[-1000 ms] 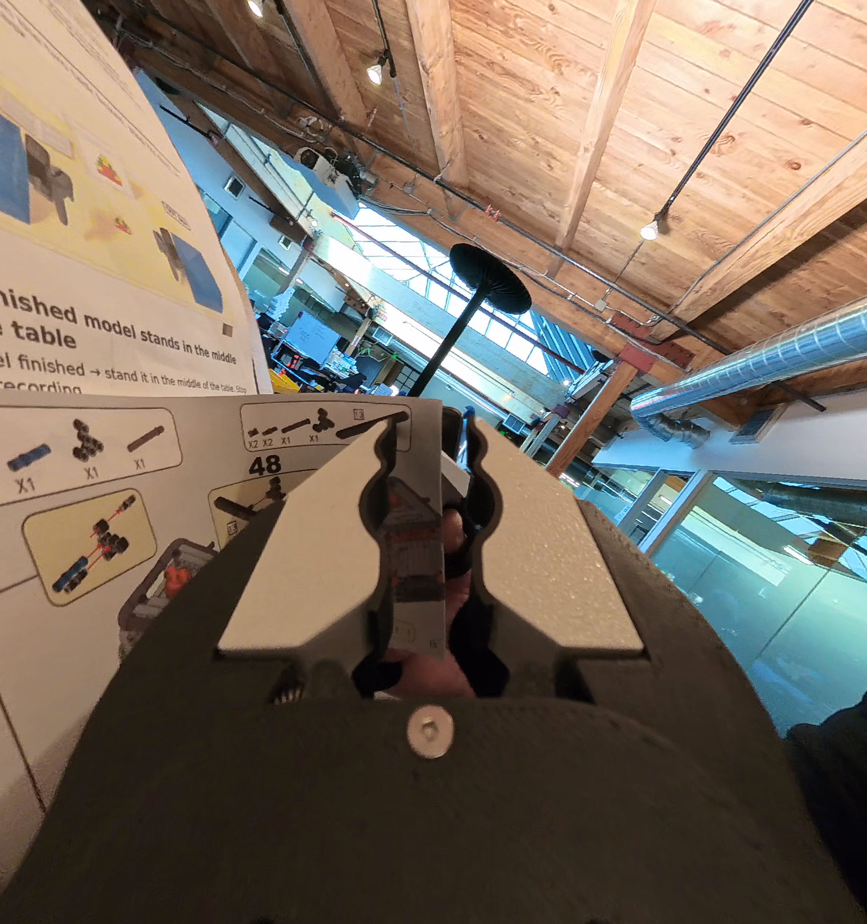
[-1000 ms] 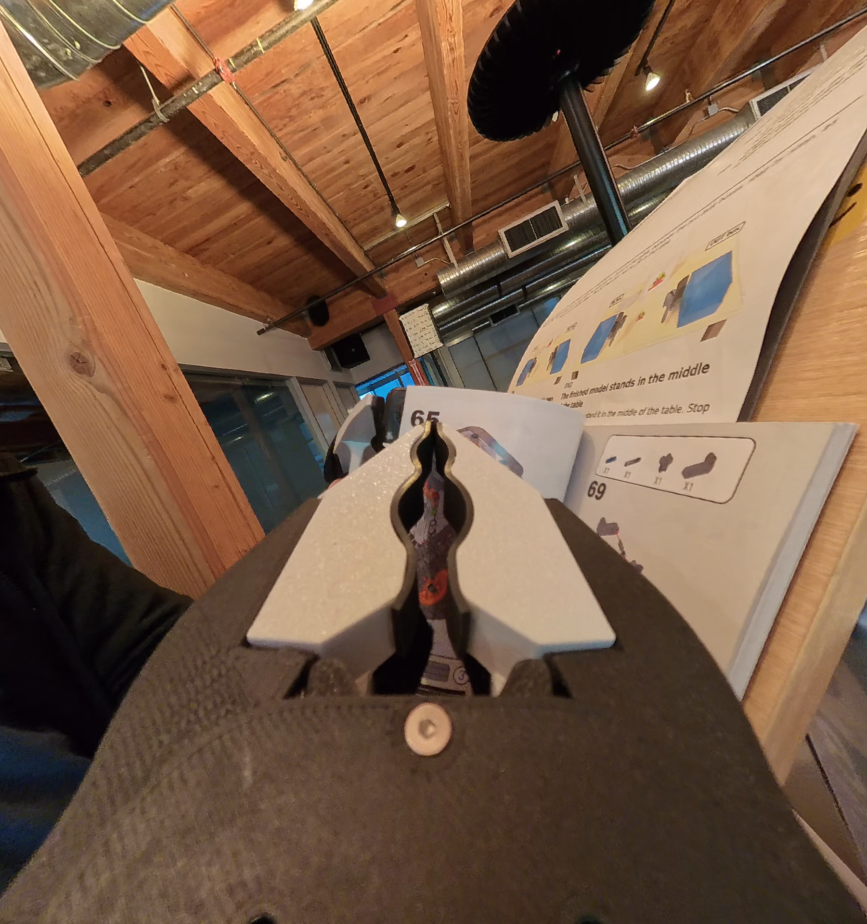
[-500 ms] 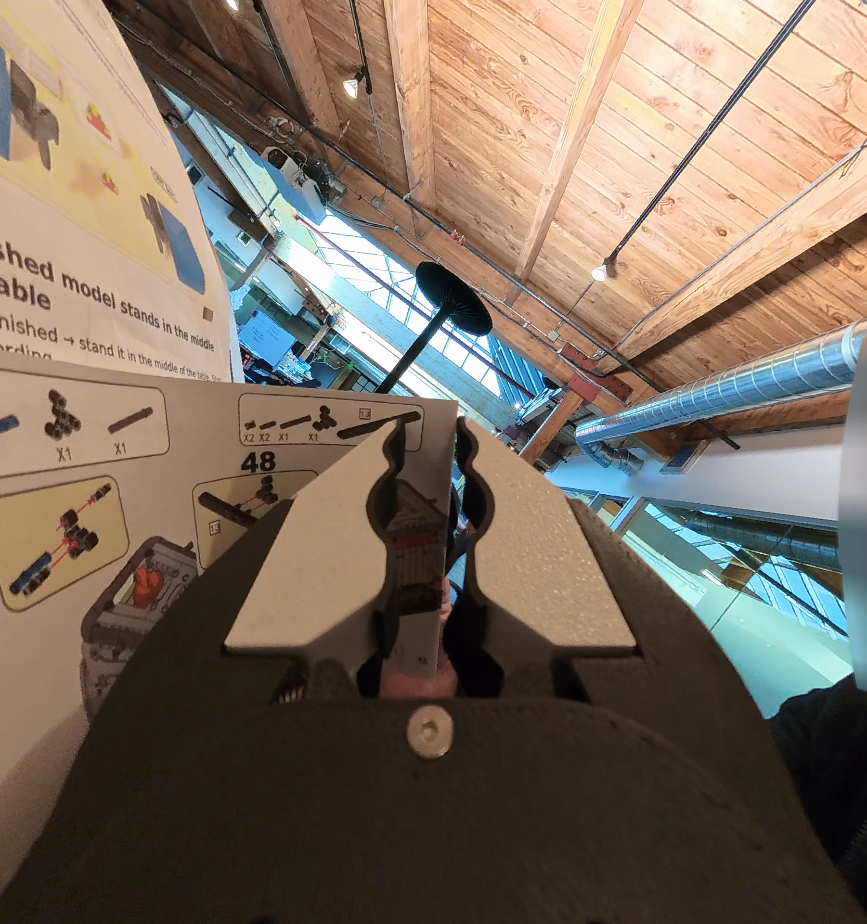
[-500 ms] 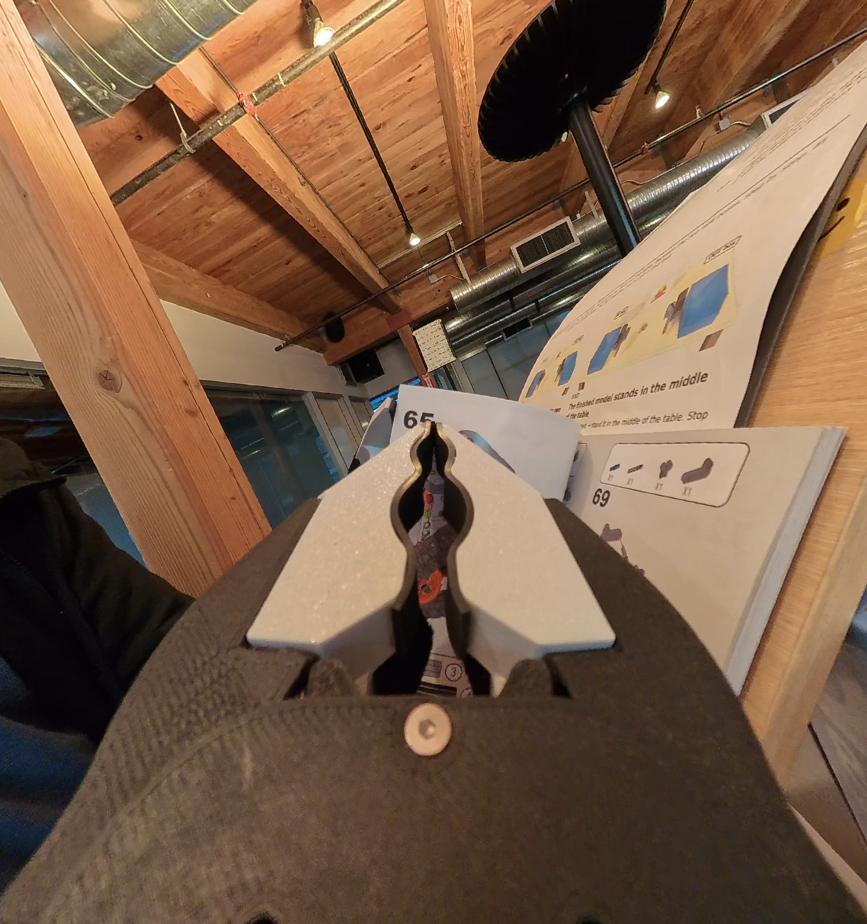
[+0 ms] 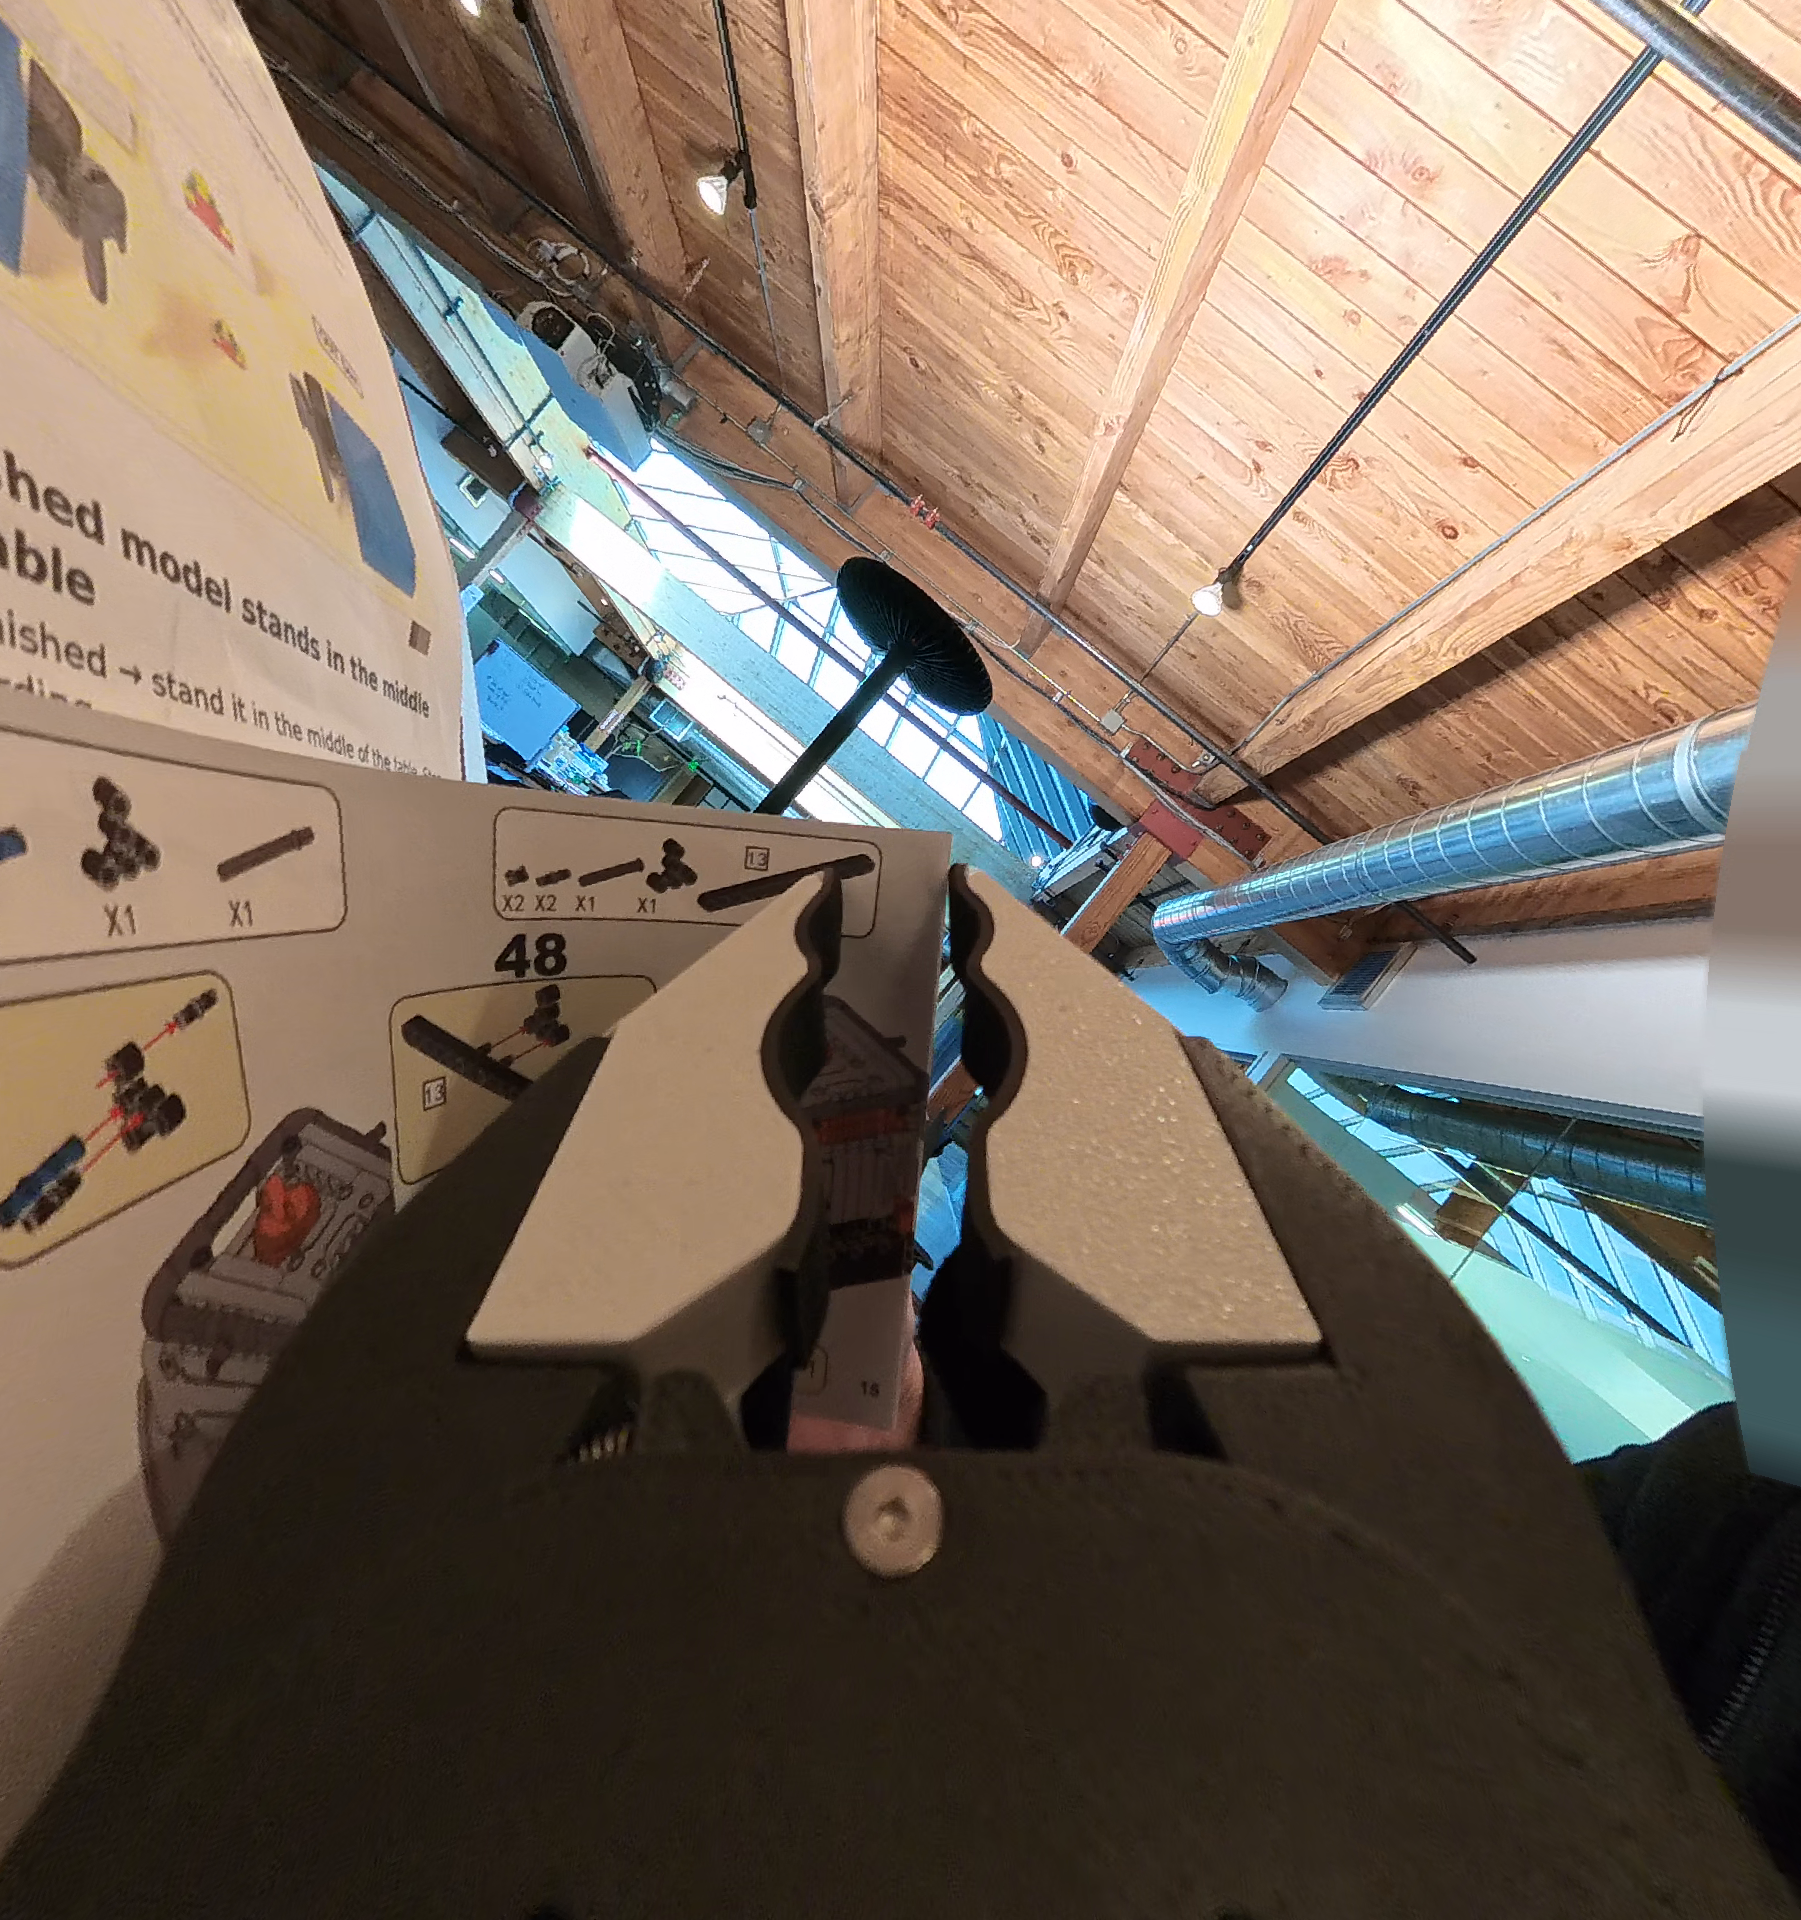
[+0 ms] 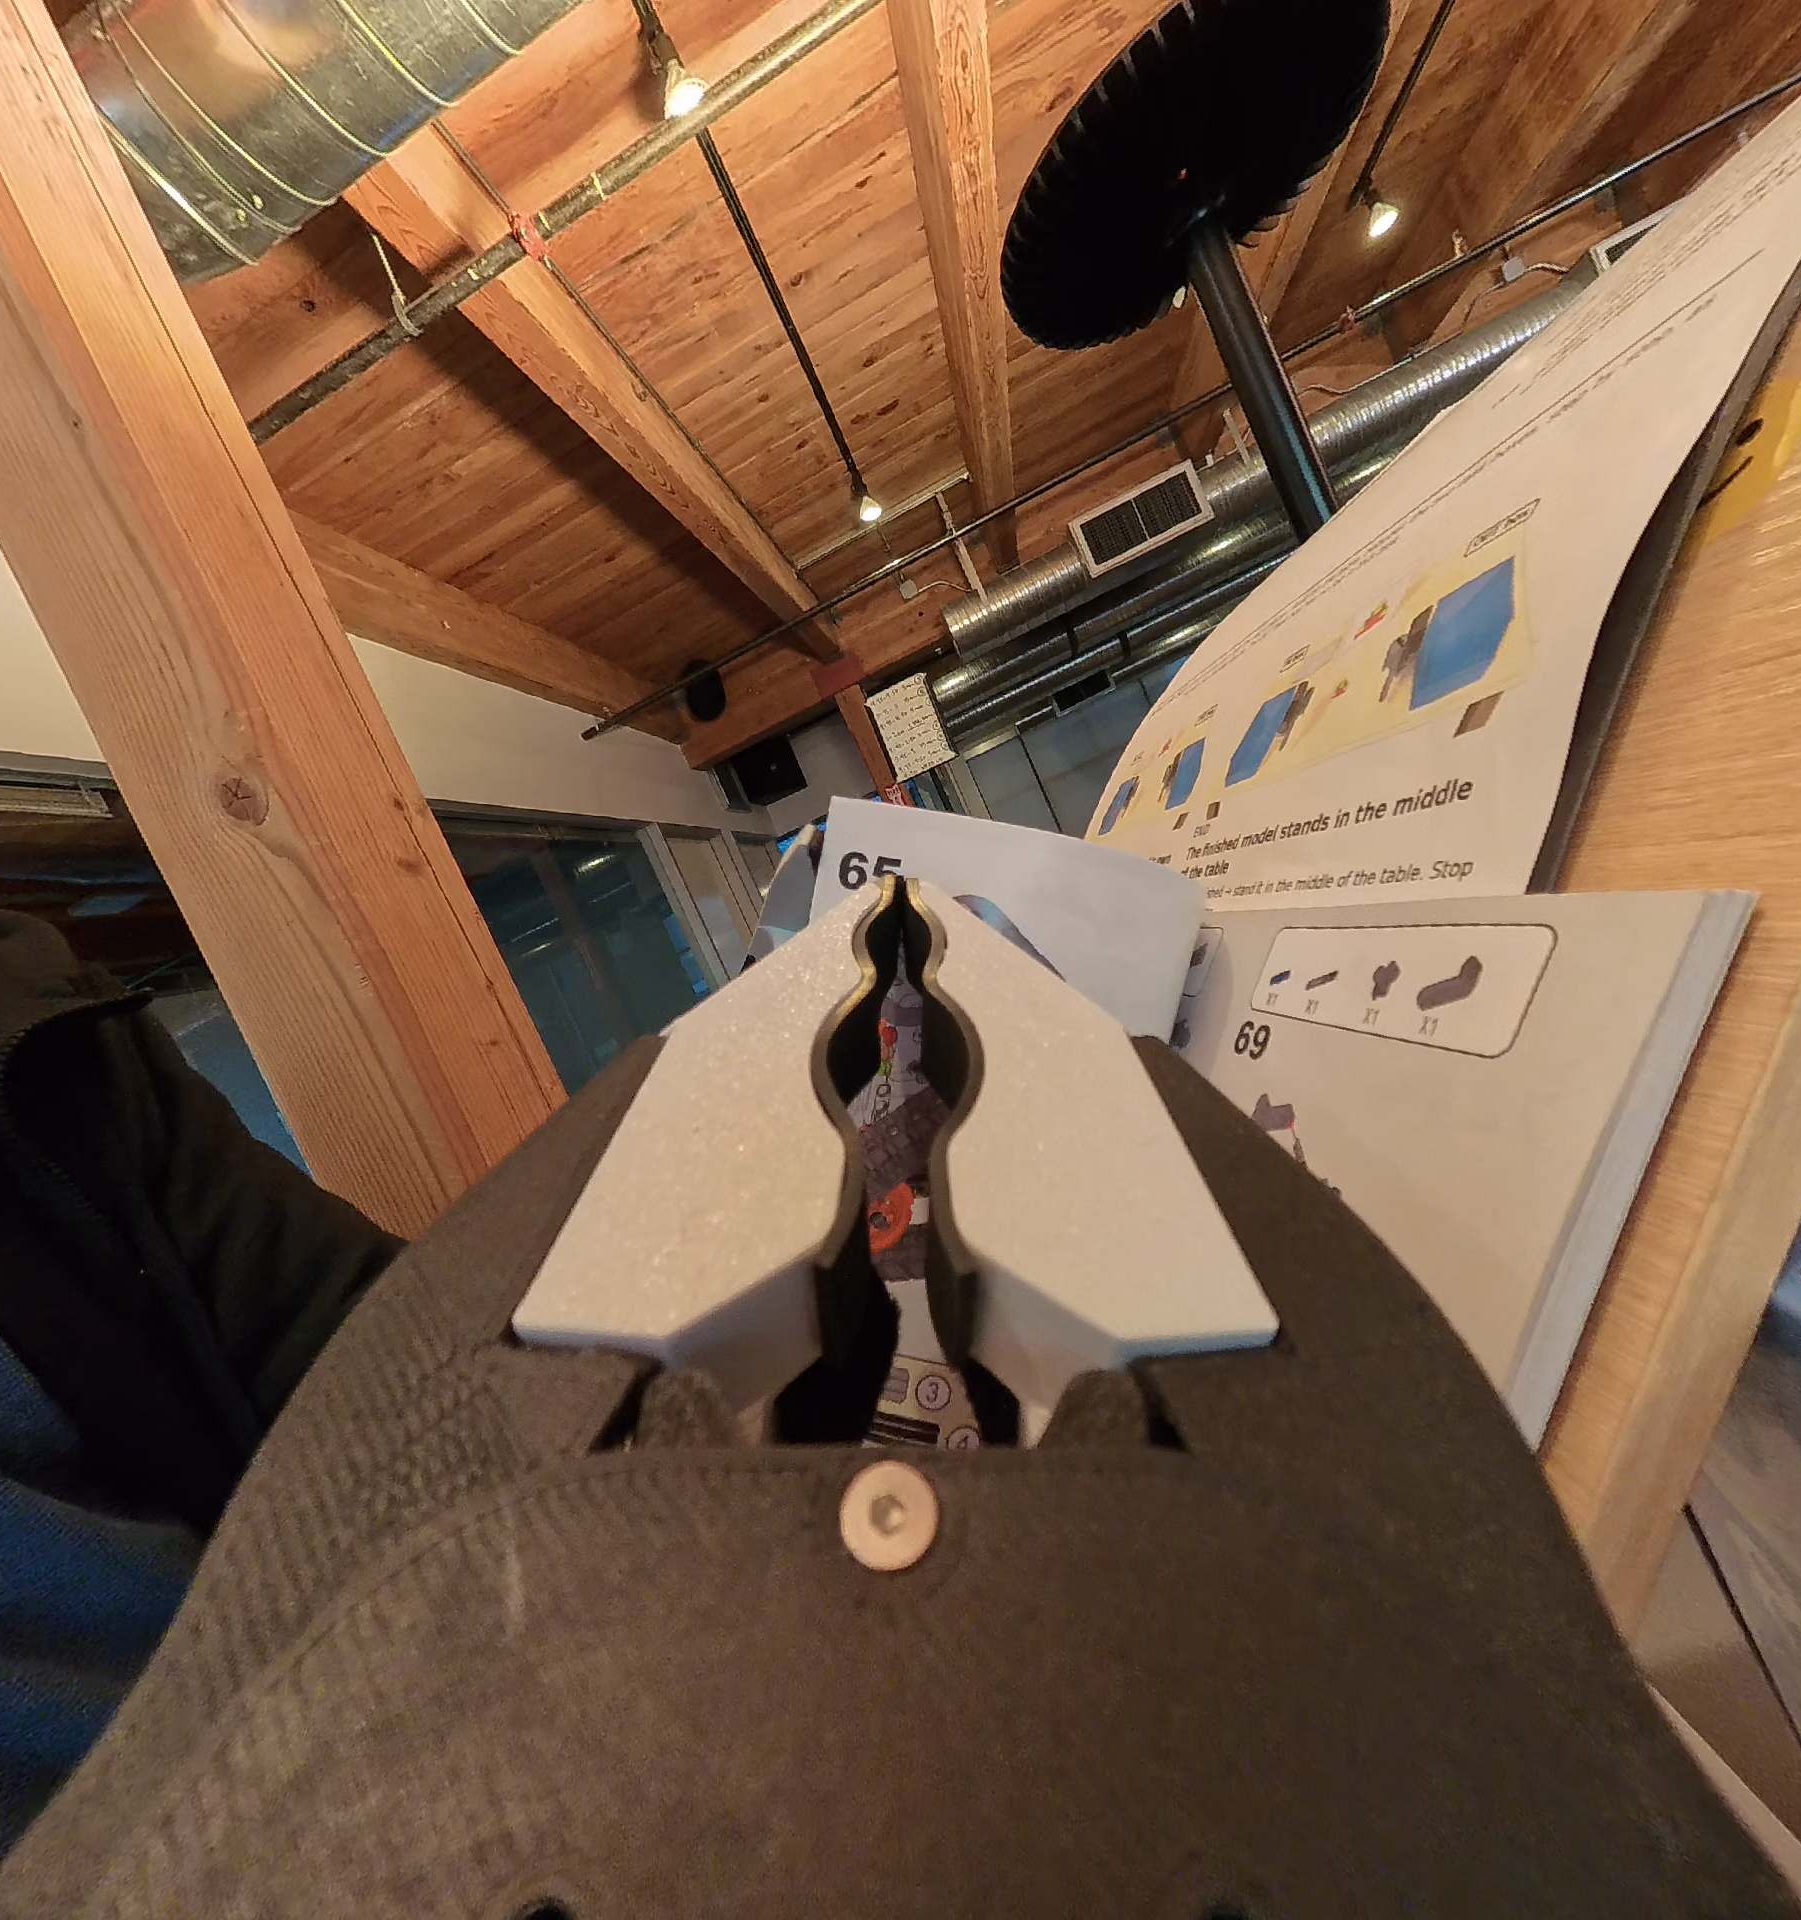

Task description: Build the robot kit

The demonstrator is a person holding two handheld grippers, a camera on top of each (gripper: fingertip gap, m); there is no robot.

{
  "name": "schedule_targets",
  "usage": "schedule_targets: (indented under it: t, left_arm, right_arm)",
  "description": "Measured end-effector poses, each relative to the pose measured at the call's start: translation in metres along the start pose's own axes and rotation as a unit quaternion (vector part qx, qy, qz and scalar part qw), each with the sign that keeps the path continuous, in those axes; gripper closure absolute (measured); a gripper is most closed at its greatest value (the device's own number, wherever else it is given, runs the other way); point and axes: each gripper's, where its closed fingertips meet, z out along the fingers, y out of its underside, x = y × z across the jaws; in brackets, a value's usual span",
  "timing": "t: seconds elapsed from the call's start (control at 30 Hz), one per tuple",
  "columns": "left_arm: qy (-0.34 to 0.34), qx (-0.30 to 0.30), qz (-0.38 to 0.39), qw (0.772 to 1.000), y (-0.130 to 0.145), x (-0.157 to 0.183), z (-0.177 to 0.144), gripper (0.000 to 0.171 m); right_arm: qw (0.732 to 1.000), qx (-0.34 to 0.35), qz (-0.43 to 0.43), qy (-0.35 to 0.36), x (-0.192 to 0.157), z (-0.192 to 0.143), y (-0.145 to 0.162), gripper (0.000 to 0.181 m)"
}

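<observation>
At the near end, right gripper (image 6: pixel 901 883) is tilted up toward the ceiling, tongs pinched together at the tips on a lifted leaf (image 6: pixel 1062 914) of the instruction booklet (image 6: pixel 1447 1091); the leaf runs down through the gap between the fingers and curls up just past the tips; the rest of the booklet lies open just to the right, leaning on a wooden board (image 6: pixel 1758 831).

Left gripper (image 5: pixel 891 894) is pitched up the same way, tongs apart; the free edge of a booklet page sits in the gap, close against the left finger, with daylight on the right side, so nothing is clamped there; a bit of a hand shows low in that gap, too hidden to say more.

Change over the last second: small; both views have swung slightly, right grip on the leaf is unchanged, left is still loose around the page edge.

Behind the booklet, a large printed poster (image 5: pixel 148 468) curves up against the board; a person's dark sleeve (image 6: pixel 96 1195) sits left of the right gripper, beside a wooden post (image 6: pixel 200 623).

Farther off: a black disc on a pole (image 5: pixel 911 644), a metal duct (image 5: pixel 1498 831), and the timber ceiling (image 5: pixel 1291 312).
</observation>
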Motion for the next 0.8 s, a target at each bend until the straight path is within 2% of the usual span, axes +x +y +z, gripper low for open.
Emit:
schedule_targets:
  t: [0.27, 0.47, 0.8]
  left_arm:
    - [0.000, -0.001, -0.005, 1.000, 0.0002, -0.0001, 0.0003, 0.154]
    - [0.003, -0.007, -0.007, 1.000, 0.0048, 0.0010, 0.0017, 0.171]
    - [-0.009, -0.013, 0.006, 1.000, 0.0065, -0.0001, 0.0033, 0.171]
  right_arm:
    - [1.000, 0.001, 0.000, 0.001, 0.0004, -0.0003, -0.0004, 0.181]
    - [1.000, -0.008, -0.005, 0.011, 0.0029, 0.0012, 0.0031, 0.181]
    - [1.000, -0.009, -0.013, 0.020, 0.0038, 0.0012, 0.0040, 0.181]
